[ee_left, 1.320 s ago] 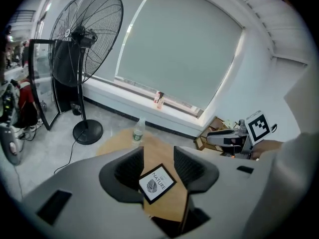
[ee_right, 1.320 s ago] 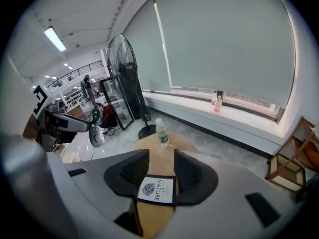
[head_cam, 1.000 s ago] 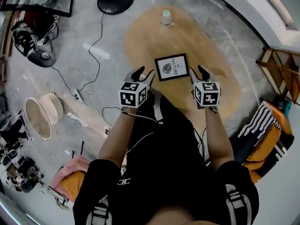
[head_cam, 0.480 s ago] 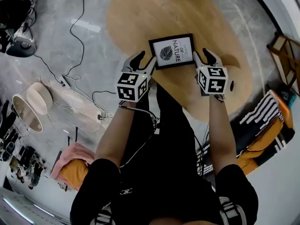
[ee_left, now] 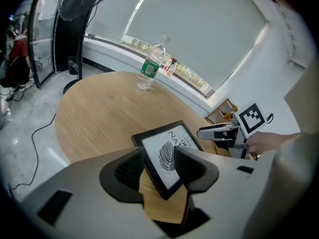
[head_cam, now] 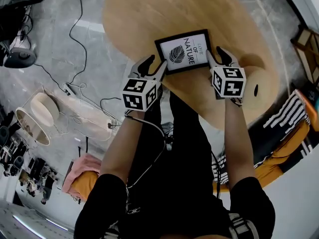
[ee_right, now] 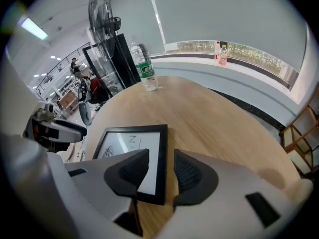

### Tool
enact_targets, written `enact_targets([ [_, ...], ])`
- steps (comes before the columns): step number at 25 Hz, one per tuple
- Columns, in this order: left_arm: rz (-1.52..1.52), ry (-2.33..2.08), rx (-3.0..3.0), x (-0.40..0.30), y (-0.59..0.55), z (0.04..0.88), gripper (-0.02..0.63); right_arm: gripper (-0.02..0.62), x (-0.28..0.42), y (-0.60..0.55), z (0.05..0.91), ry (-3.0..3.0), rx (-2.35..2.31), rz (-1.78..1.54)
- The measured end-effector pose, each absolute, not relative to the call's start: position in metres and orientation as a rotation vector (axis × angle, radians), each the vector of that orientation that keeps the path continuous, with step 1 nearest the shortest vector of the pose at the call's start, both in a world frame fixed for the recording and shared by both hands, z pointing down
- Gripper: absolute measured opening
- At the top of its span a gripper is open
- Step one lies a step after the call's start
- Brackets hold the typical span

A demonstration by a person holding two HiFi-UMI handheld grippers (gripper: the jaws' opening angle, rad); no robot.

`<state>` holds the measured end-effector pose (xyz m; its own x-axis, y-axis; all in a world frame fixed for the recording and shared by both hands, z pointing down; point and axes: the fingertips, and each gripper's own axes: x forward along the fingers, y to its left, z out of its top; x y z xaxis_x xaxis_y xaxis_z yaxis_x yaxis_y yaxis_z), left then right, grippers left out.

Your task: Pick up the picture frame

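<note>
A black picture frame (head_cam: pixel 182 51) with a leaf print lies flat on the round wooden table (head_cam: pixel 134 19). My left gripper (head_cam: pixel 152 66) sits at the frame's near-left corner and my right gripper (head_cam: pixel 220 57) at its right edge. In the left gripper view the frame (ee_left: pixel 167 153) shows its corner in the gap of the left gripper (ee_left: pixel 158 167), whose jaws stand apart. In the right gripper view the frame (ee_right: pixel 130 151) has its right border under the right gripper (ee_right: pixel 162 171), with the jaws apart either side. Neither pair of pads presses on the frame.
A plastic water bottle (ee_left: pixel 152 66) stands at the table's far side, also seen as bottle (ee_right: pixel 144 66). A standing fan (ee_right: pixel 102 21) is beyond the table. Cables (head_cam: pixel 79 29) trail over the floor at left. A striped orange cushion (head_cam: pixel 286 146) and a wooden rack (head_cam: pixel 309 41) are at right.
Both grippers have come down and forward onto the frame's two sides. The table and frame now sit larger and closer in the head view.
</note>
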<state>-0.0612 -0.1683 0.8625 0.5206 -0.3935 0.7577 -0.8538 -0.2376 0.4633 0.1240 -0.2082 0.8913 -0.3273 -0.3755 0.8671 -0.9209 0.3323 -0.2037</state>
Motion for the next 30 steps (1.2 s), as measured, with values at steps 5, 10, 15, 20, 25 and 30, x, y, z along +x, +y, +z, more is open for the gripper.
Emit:
enact_targets([
  [5,0.637,-1.026,1.812,-0.061,-0.16,0.873,0.202,0.172,0.126,-0.204,0.905,-1.862,1.114,0.968],
  [10,0.644,-1.018,1.806,-0.059,-0.158,0.881,0.202,0.166,0.129,-0.2,0.927,-1.814,1.06,0.961],
  [15,0.635,-1.02,1.791,-0.059,-0.156,0.886,0.202,0.129,0.124,-0.197,0.934,-1.826,1.05,1.085],
  [20,0.634,-1.016,1.787,-0.058,-0.155,0.886,0.202,0.092,0.122,-0.194,0.933,-1.844,1.036,1.188],
  [25,0.597,-1.002,1.766,-0.055,-0.155,0.889,0.201,0.094,0.126,-0.195,0.934,-1.859,1.067,1.252],
  [30,0.563,-0.998,1.731,-0.054,-0.149,0.894,0.201,0.094,0.129,-0.193,0.933,-1.886,1.06,1.367],
])
